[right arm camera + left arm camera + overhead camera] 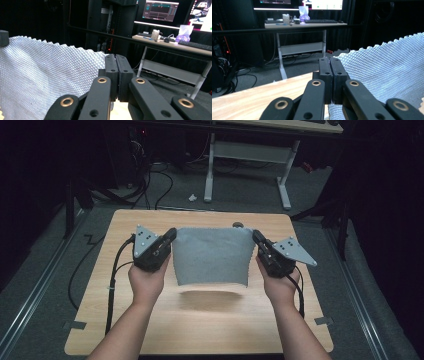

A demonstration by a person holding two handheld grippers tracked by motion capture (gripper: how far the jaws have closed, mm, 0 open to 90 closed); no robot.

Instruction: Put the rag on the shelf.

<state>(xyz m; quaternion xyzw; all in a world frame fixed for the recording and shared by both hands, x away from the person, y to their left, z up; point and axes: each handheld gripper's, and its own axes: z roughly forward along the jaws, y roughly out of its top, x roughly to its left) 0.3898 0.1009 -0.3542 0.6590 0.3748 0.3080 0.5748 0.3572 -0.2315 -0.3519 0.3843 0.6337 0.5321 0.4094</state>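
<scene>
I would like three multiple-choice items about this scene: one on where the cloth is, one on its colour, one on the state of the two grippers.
1. Where is the cloth?
A. Flat on the floor
B. Held up above the wooden table, stretched between both grippers
C. Folded at the table's edge

2. What colour is the cloth?
A. Red
B. Grey
C. Green

3. How do the jaws of the left gripper and the right gripper stand?
A. Both wide open
B. One open, one shut
C. Both shut on the cloth

Answers: B, its shadow falls on the table below; B, pale grey weave; C, each gripper view shows jaws pressed together over a cloth corner.
</scene>
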